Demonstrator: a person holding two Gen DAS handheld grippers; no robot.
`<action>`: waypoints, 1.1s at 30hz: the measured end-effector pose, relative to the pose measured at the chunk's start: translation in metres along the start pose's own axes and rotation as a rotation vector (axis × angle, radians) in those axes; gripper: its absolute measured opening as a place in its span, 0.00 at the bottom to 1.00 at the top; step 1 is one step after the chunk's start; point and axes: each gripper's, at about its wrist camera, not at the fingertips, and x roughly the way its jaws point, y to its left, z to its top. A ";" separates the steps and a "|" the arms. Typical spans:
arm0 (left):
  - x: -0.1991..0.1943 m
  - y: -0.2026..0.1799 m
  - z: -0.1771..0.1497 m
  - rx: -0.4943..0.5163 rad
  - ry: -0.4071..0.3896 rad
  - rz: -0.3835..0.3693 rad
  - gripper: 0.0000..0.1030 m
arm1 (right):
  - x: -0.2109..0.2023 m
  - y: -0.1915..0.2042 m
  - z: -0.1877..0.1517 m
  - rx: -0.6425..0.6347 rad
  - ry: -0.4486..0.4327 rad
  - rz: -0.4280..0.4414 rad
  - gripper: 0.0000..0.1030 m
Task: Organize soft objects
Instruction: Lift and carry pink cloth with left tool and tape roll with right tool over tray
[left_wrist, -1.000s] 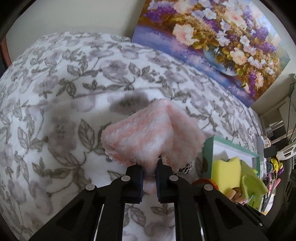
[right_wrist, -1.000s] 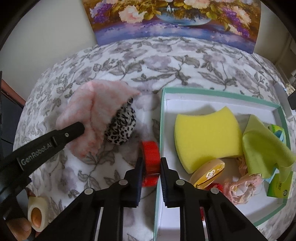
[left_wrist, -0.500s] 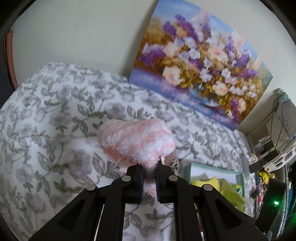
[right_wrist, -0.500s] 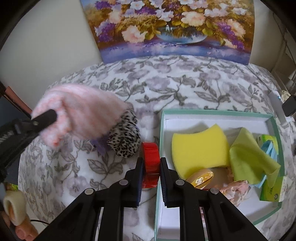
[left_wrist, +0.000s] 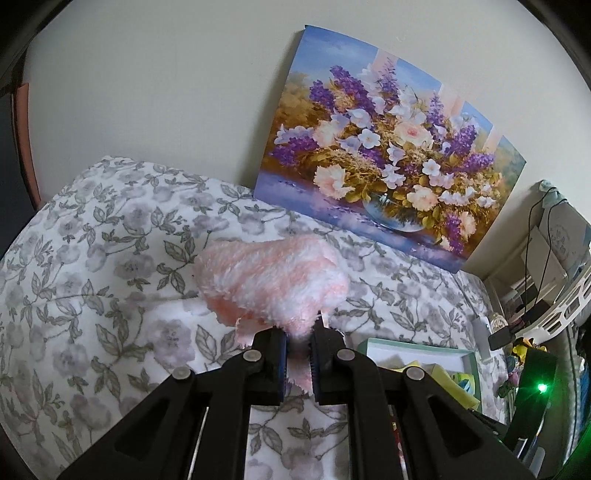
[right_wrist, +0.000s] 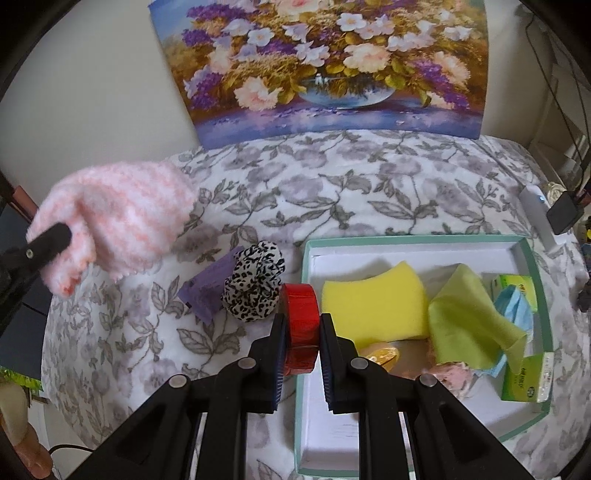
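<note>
Since the left gripper (left_wrist: 298, 343) had lifted the fuzzy pink cloth (left_wrist: 271, 284) clamped in its fingers off the bed (right_wrist: 332, 192), a leopard scrunchie (right_wrist: 255, 280) and purple packet (right_wrist: 207, 291) lay uncovered; the right gripper (right_wrist: 302, 334) pinched a red tape roll (right_wrist: 301, 321) beside the box (right_wrist: 532, 266).

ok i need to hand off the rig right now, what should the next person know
Left claw: shut on the pink fluffy cloth, held up off the bed.
Right claw: shut on the red tape roll, beside the box's left wall.
In the teal box: yellow sponge, green cloth.
Left on the bedspread: leopard scrunchie, purple packet.
Pink cloth probably goes into the box next.
</note>
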 end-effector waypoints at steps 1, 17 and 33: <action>0.000 -0.002 -0.001 0.001 0.003 -0.001 0.10 | -0.001 -0.002 0.000 0.003 -0.002 -0.002 0.17; -0.001 -0.075 -0.020 0.110 0.025 -0.067 0.10 | -0.020 -0.072 -0.005 0.099 -0.013 -0.079 0.17; 0.022 -0.175 -0.076 0.316 0.140 -0.146 0.10 | -0.035 -0.151 -0.020 0.216 -0.008 -0.146 0.17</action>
